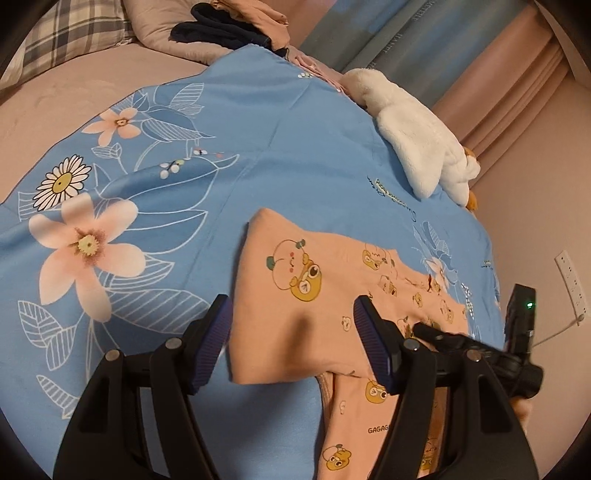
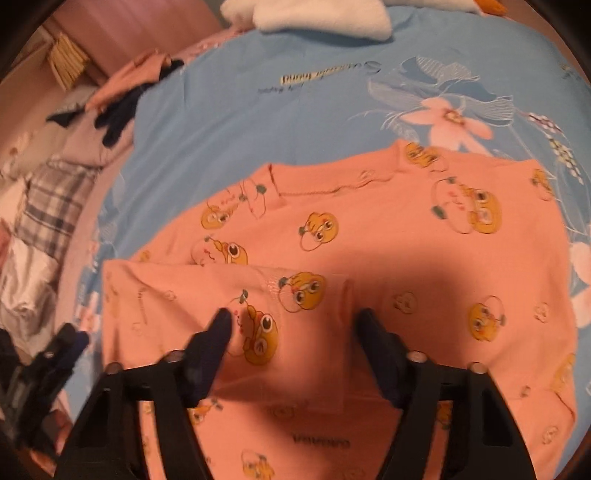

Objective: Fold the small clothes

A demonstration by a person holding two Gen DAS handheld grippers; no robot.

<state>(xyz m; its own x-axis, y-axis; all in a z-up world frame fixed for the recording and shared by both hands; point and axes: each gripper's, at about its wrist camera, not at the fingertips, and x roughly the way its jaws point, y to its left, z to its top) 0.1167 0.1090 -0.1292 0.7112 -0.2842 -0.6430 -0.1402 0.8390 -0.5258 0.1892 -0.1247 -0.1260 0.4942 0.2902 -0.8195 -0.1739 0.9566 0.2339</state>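
Left tongs [image 1: 291,314] spread wide, blue ribbed pads [image 1: 212,341] facing each other, nothing clamped between. Right tongs [image 2: 295,325] likewise parted, dark fingers [image 2: 218,332] angled forward and down, slightly blurred. Right tongs also visible low at right in the left wrist view.

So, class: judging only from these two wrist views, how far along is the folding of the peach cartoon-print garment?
Done: one part of the peach garment already lies folded across its body on the blue floral cover. In hand: nothing; the left gripper and right gripper both hover open over the cloth. Left: further folds, since the garment is spread wide. More clothes sit heaped farther up the bed.
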